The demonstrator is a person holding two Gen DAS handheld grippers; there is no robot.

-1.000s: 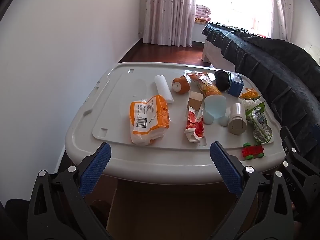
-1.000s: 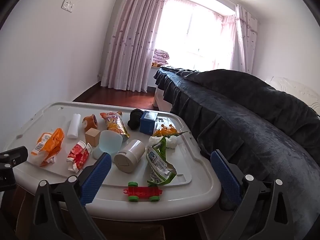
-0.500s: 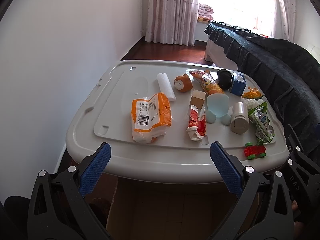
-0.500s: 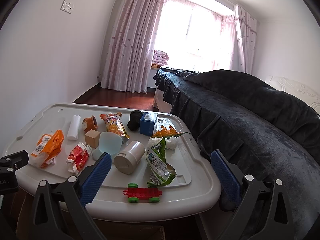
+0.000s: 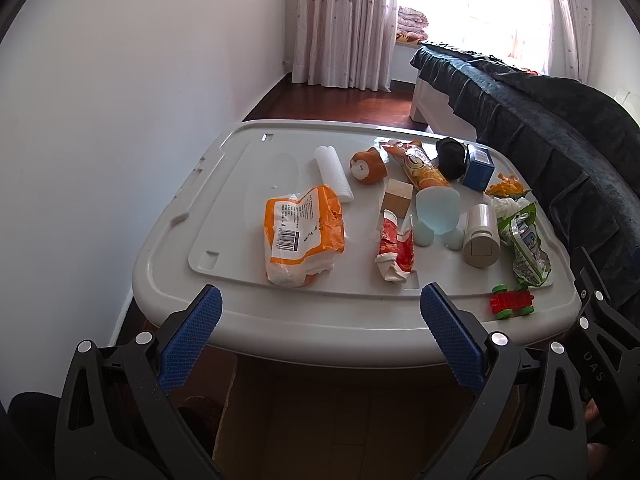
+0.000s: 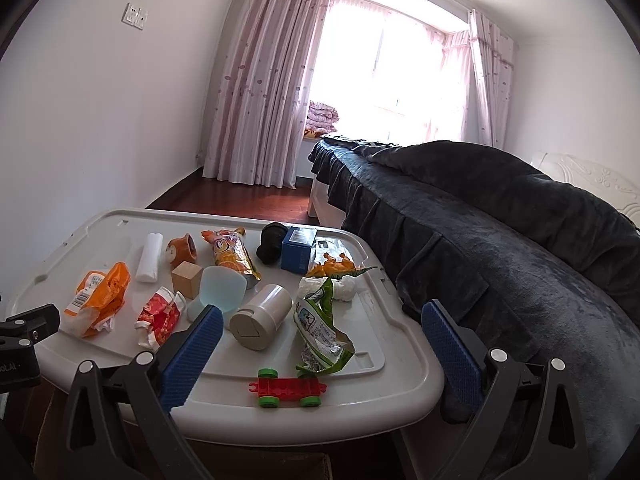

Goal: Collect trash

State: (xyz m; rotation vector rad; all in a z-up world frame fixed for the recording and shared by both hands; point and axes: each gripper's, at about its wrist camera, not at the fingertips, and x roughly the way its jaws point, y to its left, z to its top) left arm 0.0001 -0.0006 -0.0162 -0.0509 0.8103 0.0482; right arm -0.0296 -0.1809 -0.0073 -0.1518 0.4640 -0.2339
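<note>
The bench (image 5: pixel 240 312) is a grey plastic lid with a raised rim, standing between a white wall on its left and a bed (image 6: pixel 500 240) under a dark blanket on its right; pink curtains (image 6: pixel 256 80) cover the window beyond. Trash on the bench: an orange-and-white bag (image 5: pixel 302 234) at the left, a crumpled red wrapper (image 5: pixel 394 252) near the front centre, an orange snack wrapper (image 5: pixel 422 164) toward the back, and a green wrapper (image 6: pixel 320 320) at the right front. Among them lie a white foam roll (image 5: pixel 334 174), a wooden block (image 5: pixel 397 194), an overturned pale blue cup (image 5: pixel 436 210), a beige canister (image 6: pixel 260 316), a blue box (image 6: pixel 298 250) and a red toy car (image 6: pixel 288 388). The left claw (image 5: pixel 320 336) and right claw (image 6: pixel 320 344) both hover at the front edge, jaws spread wide, holding nothing.
</note>
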